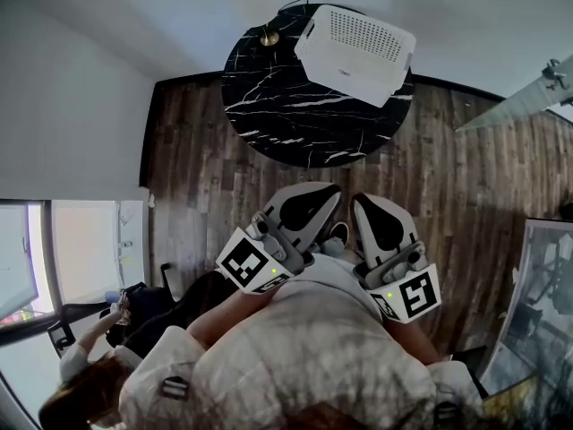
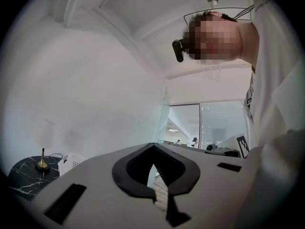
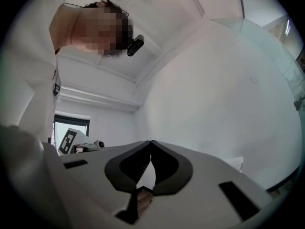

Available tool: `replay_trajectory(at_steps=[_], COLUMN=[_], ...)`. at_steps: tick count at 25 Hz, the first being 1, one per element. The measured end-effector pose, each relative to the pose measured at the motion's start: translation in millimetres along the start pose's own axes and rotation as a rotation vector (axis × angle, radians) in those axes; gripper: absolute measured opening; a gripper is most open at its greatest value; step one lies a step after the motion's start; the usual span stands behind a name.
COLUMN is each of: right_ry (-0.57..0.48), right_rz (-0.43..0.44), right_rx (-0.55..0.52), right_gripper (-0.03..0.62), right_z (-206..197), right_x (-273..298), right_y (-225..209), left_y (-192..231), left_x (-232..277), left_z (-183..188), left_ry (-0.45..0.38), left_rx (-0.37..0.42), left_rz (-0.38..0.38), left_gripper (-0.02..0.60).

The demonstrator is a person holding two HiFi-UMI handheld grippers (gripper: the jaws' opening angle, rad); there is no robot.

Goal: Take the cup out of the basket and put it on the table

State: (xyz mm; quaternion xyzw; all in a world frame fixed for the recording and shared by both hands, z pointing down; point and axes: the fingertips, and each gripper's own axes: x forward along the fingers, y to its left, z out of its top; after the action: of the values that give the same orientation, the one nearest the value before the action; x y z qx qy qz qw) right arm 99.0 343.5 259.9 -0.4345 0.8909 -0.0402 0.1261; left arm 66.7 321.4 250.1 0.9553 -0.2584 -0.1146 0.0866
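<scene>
Start position, nothing engaged.

- Left gripper (image 1: 329,192) and right gripper (image 1: 362,202) are both held in close against my chest, side by side and tipped upward. Their own views show mostly wall and ceiling, a carrying posture rather than a working one.
- Tongs: in the left gripper view the left gripper's (image 2: 153,145) jaw tips meet, with nothing between them. The right gripper (image 3: 151,142) is the same, tips pressed together and empty. I judge they are kept closed only because there is nothing to grip yet.
- The white basket (image 1: 355,52) sits on the far side of the round black marble table (image 1: 277,119), well apart from both grippers, with wooden floor (image 1: 197,177) in between. A small brass stand (image 1: 269,38) is just beside it.
- The cup does not show in any view. I take it to be inside the basket, hidden by the perforated walls.
- Bare marble on the near half of the table looks like the obvious place to set it down.
- Judgement: the task has not begun. Next I need to walk in, open one gripper, and look down into the basket before reaching.
</scene>
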Motion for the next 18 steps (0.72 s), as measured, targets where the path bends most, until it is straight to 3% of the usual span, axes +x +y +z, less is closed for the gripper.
replay_trajectory(at_steps=[11, 18], right_ry=[-0.027, -0.034], right_rz=[-0.076, -0.087], right_rx=[0.021, 0.035], right_gripper=[0.009, 0.008], right_z=[12, 10], right_x=[-49, -44], right_y=[-33, -47], left_y=[-48, -38], left_x=[36, 47], left_z=[-23, -26], left_ry=[0.051, 0.058], left_rx=[0.001, 0.005], left_rz=[-0.063, -0.063], left_gripper=[0.006, 0.006])
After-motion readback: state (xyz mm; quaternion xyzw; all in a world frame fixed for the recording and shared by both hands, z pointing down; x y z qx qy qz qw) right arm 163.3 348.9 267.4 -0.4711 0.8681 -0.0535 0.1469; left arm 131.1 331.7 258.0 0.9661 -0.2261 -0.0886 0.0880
